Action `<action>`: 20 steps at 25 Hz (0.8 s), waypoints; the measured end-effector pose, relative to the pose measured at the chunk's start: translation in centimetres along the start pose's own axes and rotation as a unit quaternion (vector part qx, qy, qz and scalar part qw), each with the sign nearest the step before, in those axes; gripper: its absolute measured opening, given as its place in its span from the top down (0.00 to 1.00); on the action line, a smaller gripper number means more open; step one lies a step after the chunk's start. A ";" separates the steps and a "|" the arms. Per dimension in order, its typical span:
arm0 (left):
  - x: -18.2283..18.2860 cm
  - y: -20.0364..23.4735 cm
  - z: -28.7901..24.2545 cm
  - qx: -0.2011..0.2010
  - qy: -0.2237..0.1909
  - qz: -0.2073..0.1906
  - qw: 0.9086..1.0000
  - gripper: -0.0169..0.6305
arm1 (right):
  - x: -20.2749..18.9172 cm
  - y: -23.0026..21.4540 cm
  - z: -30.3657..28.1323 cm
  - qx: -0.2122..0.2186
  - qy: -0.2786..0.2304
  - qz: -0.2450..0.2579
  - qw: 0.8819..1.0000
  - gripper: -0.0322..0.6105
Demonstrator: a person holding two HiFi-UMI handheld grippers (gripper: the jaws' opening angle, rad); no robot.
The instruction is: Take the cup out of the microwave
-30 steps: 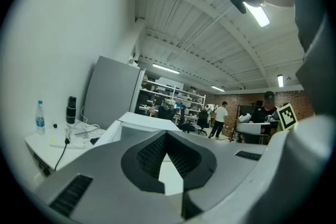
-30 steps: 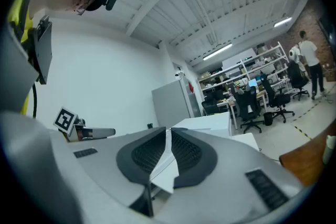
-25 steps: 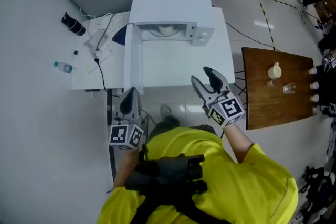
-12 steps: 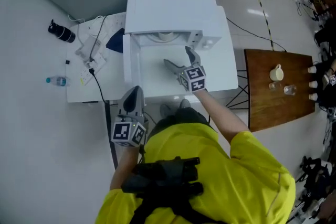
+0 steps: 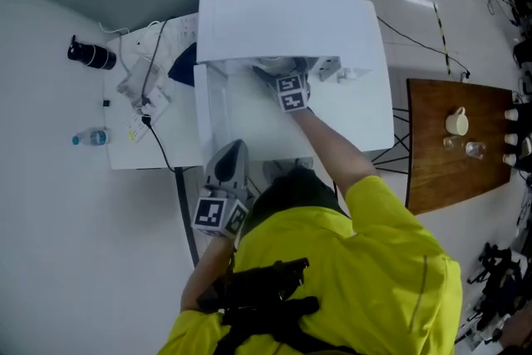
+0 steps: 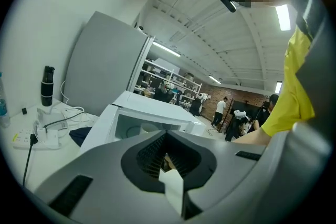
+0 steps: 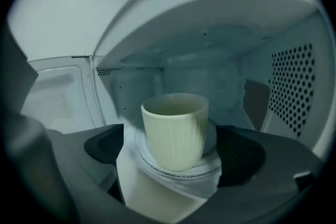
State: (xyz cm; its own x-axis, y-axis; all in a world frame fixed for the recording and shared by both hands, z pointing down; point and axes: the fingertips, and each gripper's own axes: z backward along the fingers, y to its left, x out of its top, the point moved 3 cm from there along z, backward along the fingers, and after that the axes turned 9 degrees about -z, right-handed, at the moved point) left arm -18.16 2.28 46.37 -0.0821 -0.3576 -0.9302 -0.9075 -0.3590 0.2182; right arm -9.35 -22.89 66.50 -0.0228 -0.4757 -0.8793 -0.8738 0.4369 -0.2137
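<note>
A pale yellow ribbed cup (image 7: 176, 128) stands upright on the glass turntable (image 7: 212, 165) inside the white microwave (image 5: 283, 4). The microwave's door (image 5: 208, 108) hangs open at the left. My right gripper (image 7: 173, 176) reaches into the cavity, and its jaws are opening. The cup stands between them, and neither pad (image 7: 107, 144) touches it. In the head view the right gripper (image 5: 278, 69) ends under the microwave's top, which hides the cup. My left gripper (image 5: 231, 162) hangs low by the person's body, shut and empty; its own view shows the left gripper (image 6: 168, 157) pointing at the microwave from a distance.
The microwave sits on a white table (image 5: 166, 150) with cables and a power strip (image 5: 145, 87), a black bottle (image 5: 87, 54) and a water bottle (image 5: 90, 137). At the right stands a brown wooden table (image 5: 449, 170) with a cream jug (image 5: 456, 122) and glasses.
My right gripper has gone from in front of the person's body forward into the microwave's mouth, with its jaws spreading wider. The left gripper has shifted a little forward and stays shut.
</note>
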 end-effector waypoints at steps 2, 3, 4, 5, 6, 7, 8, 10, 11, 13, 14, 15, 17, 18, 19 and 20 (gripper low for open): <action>-0.2 0.1 -0.3 -0.005 0.007 -0.005 1.000 0.98 | -0.1 -0.7 -1.2 -0.012 -0.005 -0.006 1.000 0.08; -0.4 0.2 -0.3 -0.006 0.012 -0.009 1.000 0.98 | -0.1 -0.8 -1.7 -0.013 -0.007 -0.005 1.000 0.08; -0.6 0.4 -0.3 -0.005 0.017 -0.011 1.000 0.98 | -0.1 -0.8 -2.3 -0.013 -0.007 -0.003 1.000 0.08; -0.8 0.7 -0.3 -0.002 0.021 -0.013 1.000 0.98 | -0.1 -0.7 -2.8 -0.011 -0.005 -0.001 1.000 0.08; -0.9 0.9 -0.3 0.002 0.024 -0.013 1.000 0.98 | -0.1 -0.6 -3.3 -0.010 -0.005 0.001 1.000 0.08; -0.8 1.1 -0.3 0.007 0.023 -0.013 1.000 0.98 | 0.0 -0.5 -3.6 -0.010 -0.007 0.002 1.000 0.08; -0.7 1.2 -0.3 0.011 0.019 -0.012 1.000 0.98 | 0.2 -0.4 -3.9 -0.008 -0.011 0.001 1.000 0.10; -0.4 1.3 -0.1 0.008 0.005 -0.006 1.000 0.98 | 0.4 -0.4 -4.5 -0.006 -0.011 -0.003 1.000 0.10; -0.1 1.4 -0.1 0.005 -0.007 -0.002 1.000 0.98 | 0.3 -0.4 -4.8 -0.008 -0.009 -0.001 1.000 0.10; 0.5 1.3 0.0 0.001 -0.028 -0.003 1.000 0.98 | 0.2 -0.7 -5.1 -0.023 -0.006 0.007 1.000 0.12; 0.6 1.3 0.1 0.000 -0.030 -0.006 1.000 0.98 | 0.2 -0.9 -5.1 -0.032 -0.006 0.011 0.999 0.19; 0.6 1.3 0.2 -0.001 -0.028 -0.009 1.000 0.98 | 0.3 -1.0 -5.0 -0.038 -0.006 0.013 0.999 0.20; 0.5 1.4 0.1 0.002 -0.026 -0.011 1.000 0.98 | 0.4 -1.1 -5.0 -0.040 -0.005 0.012 0.999 0.20; 0.5 1.5 0.0 0.005 -0.027 -0.011 1.000 0.98 | 0.4 -1.1 -4.9 -0.036 -0.005 0.011 0.999 0.20; 0.4 1.5 -0.1 0.007 -0.026 -0.010 1.000 0.98 | 0.4 -0.9 -4.7 -0.028 -0.006 0.009 1.000 0.21; 0.2 1.6 -0.1 0.008 -0.022 -0.011 1.000 0.98 | 0.4 -0.6 -4.4 -0.019 -0.008 0.007 1.000 0.21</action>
State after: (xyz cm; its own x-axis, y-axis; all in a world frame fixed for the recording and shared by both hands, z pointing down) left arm -19.63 1.57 46.53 -0.0796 -0.3105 -0.9473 -0.9159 -0.3524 0.1924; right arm -10.96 -26.72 68.18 -0.0280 -0.4569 -0.8891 -0.8914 0.4140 -0.1847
